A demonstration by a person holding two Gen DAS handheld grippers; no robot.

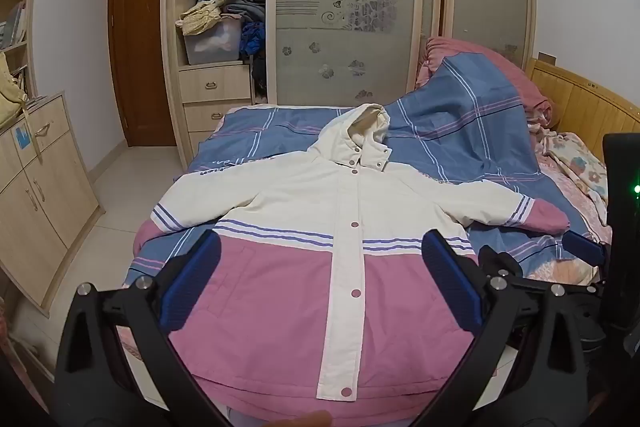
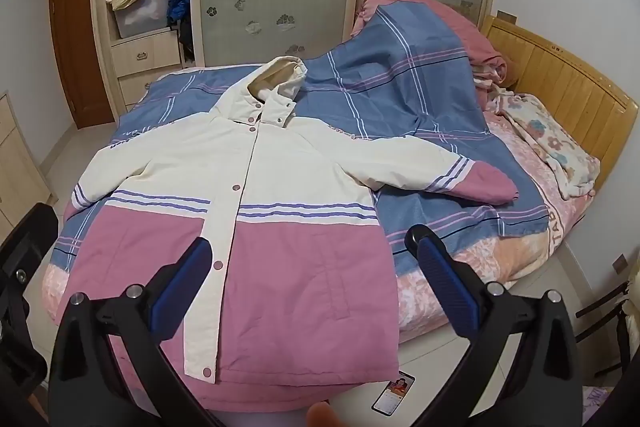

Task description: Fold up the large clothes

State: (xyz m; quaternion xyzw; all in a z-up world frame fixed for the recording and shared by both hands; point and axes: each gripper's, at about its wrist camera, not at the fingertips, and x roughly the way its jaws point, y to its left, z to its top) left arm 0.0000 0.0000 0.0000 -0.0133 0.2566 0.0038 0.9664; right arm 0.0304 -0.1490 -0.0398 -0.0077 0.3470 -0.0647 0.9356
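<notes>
The jacket (image 1: pixel 320 247) lies face up and spread flat on the bed (image 2: pixel 460 279), snapped shut down the front, hood (image 1: pixel 368 135) at the far end and pink hem hanging just over the near edge. Both sleeves are splayed out to the sides, the right sleeve (image 2: pixel 460 175) reaching onto the blue plaid duvet (image 2: pixel 400 67). The left gripper (image 1: pixel 320 283) hovers above the pink lower half, jaws spread wide with nothing between them. The right gripper (image 2: pixel 312 279) hangs over the jacket's right flank, jaws likewise spread and empty.

Nothing looks folded yet, so the opening move is likely a sleeve fold. To do it well, each gripper should come down on a cuff, the left sleeve (image 1: pixel 192 203) for the left, the pink cuff (image 2: pixel 492 187) for the right, and pinch only the sleeve fabric, not the duvet beneath. The padded cloth is thick, so a deep bite should hold better than a fingertip nip. Carry each sleeve inward across the chest, laying it flat beside the button placket (image 1: pixel 352 267), and keep the body from dragging. The hem draped off the near edge could slide; pull gently. A phone (image 2: pixel 394 393) lies on the floor near the hem, well clear of the fold.
</notes>
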